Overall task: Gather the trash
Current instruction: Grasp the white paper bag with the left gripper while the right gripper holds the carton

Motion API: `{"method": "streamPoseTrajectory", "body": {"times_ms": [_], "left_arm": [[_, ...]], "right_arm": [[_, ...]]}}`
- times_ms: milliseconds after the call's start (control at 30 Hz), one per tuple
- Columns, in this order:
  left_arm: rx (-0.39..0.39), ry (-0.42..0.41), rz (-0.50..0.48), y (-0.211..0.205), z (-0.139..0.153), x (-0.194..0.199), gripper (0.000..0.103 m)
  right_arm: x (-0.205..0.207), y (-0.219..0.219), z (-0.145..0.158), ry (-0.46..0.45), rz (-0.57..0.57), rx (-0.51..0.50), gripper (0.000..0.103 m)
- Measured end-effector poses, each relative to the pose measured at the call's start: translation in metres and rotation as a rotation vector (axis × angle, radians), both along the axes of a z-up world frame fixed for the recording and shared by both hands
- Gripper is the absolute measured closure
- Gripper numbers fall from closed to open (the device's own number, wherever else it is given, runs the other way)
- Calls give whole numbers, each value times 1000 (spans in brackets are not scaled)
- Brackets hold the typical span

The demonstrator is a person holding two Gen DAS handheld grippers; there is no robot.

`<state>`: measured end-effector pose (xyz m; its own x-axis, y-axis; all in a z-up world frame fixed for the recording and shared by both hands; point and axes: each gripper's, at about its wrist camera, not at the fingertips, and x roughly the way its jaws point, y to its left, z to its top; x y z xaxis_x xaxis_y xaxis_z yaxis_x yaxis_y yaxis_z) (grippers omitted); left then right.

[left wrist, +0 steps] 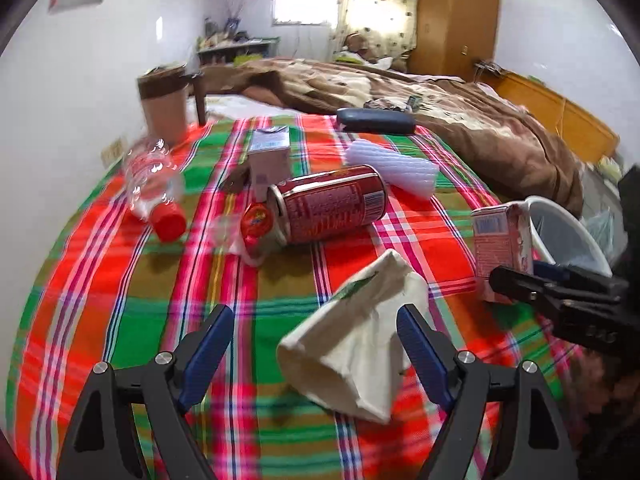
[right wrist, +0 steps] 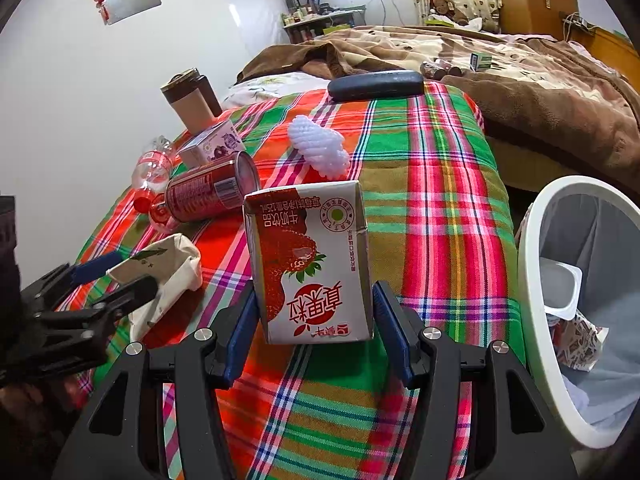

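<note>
A strawberry milk carton [right wrist: 312, 264] is held upside down above the plaid cloth, and my right gripper [right wrist: 315, 292] is shut on it with both blue pads against its sides. The left wrist view shows the same carton [left wrist: 500, 236] and right gripper [left wrist: 516, 276] beside the white bin [left wrist: 560, 216]. A crumpled white paper cup [left wrist: 352, 340] lies on its side on the cloth. My left gripper [left wrist: 314, 312] stands open around it, the left pad well clear of it. The right wrist view shows that cup [right wrist: 164, 264] and the left gripper [right wrist: 116, 276].
On the plaid cloth [left wrist: 120, 280] lie a red can [left wrist: 332, 204], a clear bottle with a red cap [left wrist: 154, 184], a purple carton [left wrist: 268, 160], white foam netting [left wrist: 392, 168] and a dark case [left wrist: 374, 120]. A brown cup [left wrist: 164, 104] stands far left. The white bin [right wrist: 532, 260] holds trash.
</note>
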<state>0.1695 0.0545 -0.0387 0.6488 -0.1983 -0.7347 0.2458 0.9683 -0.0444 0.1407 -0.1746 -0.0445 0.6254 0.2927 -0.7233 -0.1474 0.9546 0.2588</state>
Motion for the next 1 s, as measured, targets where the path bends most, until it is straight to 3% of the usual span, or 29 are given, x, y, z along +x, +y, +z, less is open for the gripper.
{"method": "streamPoseTrajectory", "body": {"times_ms": [233,333,400,467,533,667,800,1000], "left_arm": [[-67,101,-33,-9,-20,5,23],[-63,92,-26,-11,-20,2,33],[-78,94,-30,-12,-19,1,49],[-86,97,-23,-12,-18,1,51],[-89,97,-17,-12,-18,0,64],[-90,89,-5,-14,-14,-3,68],[-102,70,8,-18,-8,-8,81],[-80,39,3,-30,4,-14,83]], "right_arm": [[-2,-1,-1,-3,5,-1,45],[-1,-1,-1,-3,6,-2,45],[-1,0,-1,-5,6,-7,45],[-2,0,0,-6,8,-9,45],[-3,0,0,-6,13,-6,45],[-5,-2,1,-5,13,-2,45],[-6,-3,3,-12,11,-1,45],[-12,-12,8,-32,-6,5,45]]}}
